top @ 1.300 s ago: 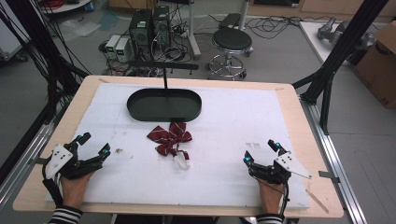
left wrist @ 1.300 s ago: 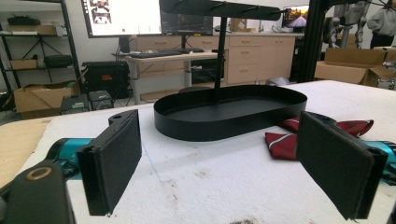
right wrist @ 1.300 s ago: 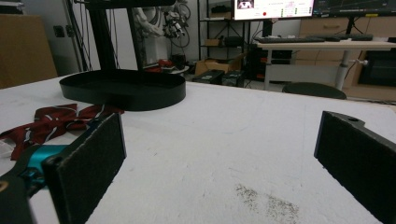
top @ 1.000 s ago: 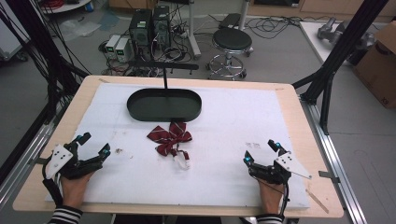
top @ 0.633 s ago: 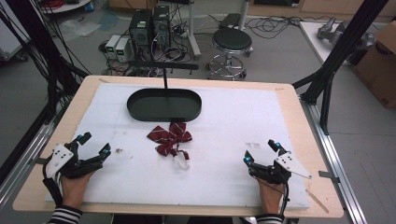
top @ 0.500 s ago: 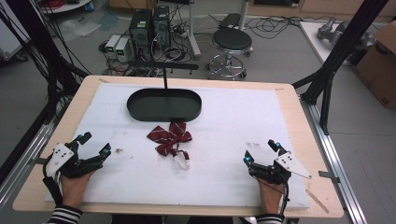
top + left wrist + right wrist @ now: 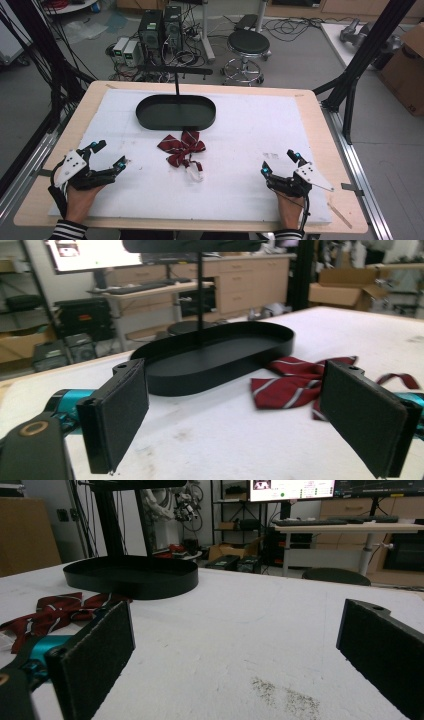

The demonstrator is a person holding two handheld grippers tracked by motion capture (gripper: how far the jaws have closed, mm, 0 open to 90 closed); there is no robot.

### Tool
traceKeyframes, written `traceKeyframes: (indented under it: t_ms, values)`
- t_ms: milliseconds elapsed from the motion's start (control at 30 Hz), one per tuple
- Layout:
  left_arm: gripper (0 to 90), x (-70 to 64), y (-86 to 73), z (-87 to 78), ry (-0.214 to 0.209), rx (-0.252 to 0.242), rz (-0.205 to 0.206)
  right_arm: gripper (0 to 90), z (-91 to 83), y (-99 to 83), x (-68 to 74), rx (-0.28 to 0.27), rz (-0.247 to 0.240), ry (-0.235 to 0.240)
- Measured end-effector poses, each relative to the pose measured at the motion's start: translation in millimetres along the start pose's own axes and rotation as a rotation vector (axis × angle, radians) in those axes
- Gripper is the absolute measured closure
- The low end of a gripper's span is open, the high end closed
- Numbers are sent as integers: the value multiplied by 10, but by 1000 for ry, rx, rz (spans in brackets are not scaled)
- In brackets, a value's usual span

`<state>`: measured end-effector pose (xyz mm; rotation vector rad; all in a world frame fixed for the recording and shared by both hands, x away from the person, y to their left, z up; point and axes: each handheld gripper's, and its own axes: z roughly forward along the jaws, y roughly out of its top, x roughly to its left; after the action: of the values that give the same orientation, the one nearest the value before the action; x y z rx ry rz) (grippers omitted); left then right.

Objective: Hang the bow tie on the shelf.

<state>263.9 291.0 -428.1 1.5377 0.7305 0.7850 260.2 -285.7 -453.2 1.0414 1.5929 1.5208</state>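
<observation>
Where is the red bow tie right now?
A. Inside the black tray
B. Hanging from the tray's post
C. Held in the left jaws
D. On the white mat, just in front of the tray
D: the bow tie lies flat on the mat, just on the person's side of the tray, with both grippers open and away from it.

Left gripper (image 7: 109, 154), right gripper (image 7: 281, 162): black frames, teal-blue fingertip accents, grey three-cornered top plates, black foam-faced jaws, trailing black cables. Sleeves striped black-white.
</observation>
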Motion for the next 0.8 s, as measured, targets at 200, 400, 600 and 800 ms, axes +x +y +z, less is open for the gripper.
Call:
traceKeyframes:
  t_ms: [200,400,600,800]
  values:
    - [133,-107,184,66,-78,29,38,10,0,-1,0,-2,1,0]
    - [133,-250,414,192,-177,83,91,10,0,0,-1,-1,2,0]
    - [134,-486,597,404,-300,172,157,10,-4,-1,-3,1,6,0]
    - [136,-668,685,574,-382,229,216,10,-5,0,-3,0,14,1]
